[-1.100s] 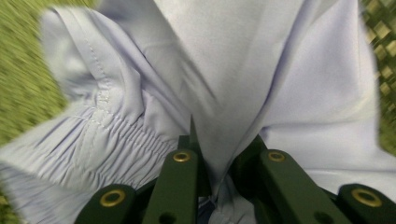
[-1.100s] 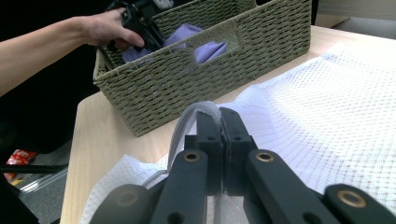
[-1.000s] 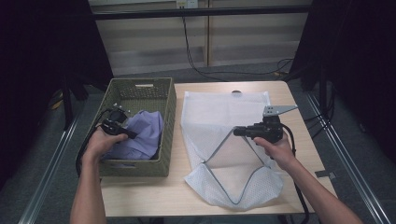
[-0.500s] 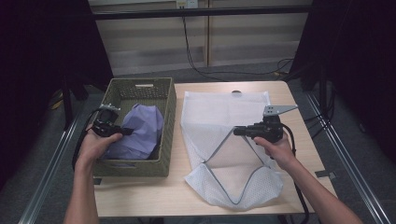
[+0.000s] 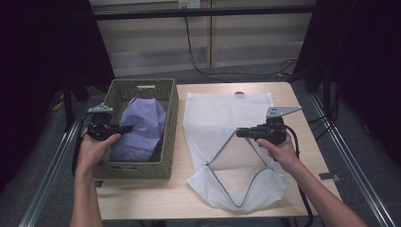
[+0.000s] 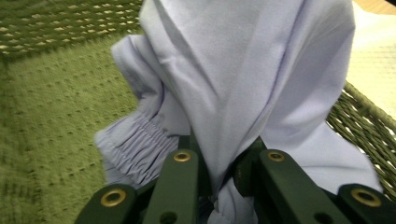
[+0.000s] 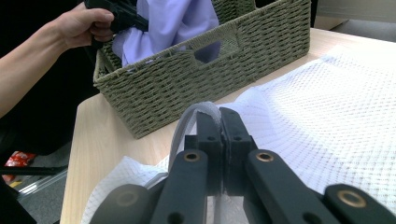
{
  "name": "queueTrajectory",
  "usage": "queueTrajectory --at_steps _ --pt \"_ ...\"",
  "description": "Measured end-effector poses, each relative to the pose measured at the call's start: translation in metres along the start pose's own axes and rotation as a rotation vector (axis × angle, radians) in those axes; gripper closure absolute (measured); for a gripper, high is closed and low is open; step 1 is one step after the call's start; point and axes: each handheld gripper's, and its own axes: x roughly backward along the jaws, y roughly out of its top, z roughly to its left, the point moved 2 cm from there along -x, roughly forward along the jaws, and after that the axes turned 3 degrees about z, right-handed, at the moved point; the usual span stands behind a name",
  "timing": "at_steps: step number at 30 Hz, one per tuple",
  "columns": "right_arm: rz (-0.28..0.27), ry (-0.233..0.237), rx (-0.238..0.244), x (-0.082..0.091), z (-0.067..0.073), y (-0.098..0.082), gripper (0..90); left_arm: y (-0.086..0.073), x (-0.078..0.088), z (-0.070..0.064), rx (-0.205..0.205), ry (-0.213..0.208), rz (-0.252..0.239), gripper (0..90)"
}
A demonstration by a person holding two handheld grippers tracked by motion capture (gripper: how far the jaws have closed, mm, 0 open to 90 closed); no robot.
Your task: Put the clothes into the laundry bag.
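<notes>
Lilac garment [image 5: 139, 127] pinched by left hand-held gripper [image 5: 124, 128] over basket [image 5: 142, 169]; right hand-held gripper [image 5: 240, 133] clamps mesh bag's [image 5: 227, 113] rim — raised

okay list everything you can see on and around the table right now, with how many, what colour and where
woven basket: one, olive green, left part of the table.
garment: one, pale lilac, partly lifted out of the basket, pinched by the left gripper.
mesh laundry bag: one, white with a grey edge, flat on the right part of the table, its mouth edge held up by the right gripper.
table: one, light wood.
cable: one, black, hanging down the wall behind the table.
left gripper: one, black, over the basket's left side, shut on the garment.
right gripper: one, black, over the bag, shut on its mouth edge.
hands: two, one on each gripper.
</notes>
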Motion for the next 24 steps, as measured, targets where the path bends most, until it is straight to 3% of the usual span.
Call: queueTrajectory --at_steps 5,10,17,24 --pt "0.001 -0.002 -0.004 0.000 0.000 -0.001 88.8 0.000 0.010 0.001 0.013 -0.007 -0.065 82.5" --pt "-0.001 -0.004 -0.001 0.001 0.000 -0.001 88.7 -0.003 0.021 0.005 0.016 -0.020 -0.093 82.5" --pt "-0.005 -0.003 -0.004 0.002 -0.001 -0.001 88.7 -0.004 0.034 0.009 0.051 -0.014 -0.170 82.5" --pt "-0.004 -0.001 -0.007 0.001 -0.001 -0.002 88.8 -0.004 0.036 0.010 0.052 -0.028 -0.190 82.4"
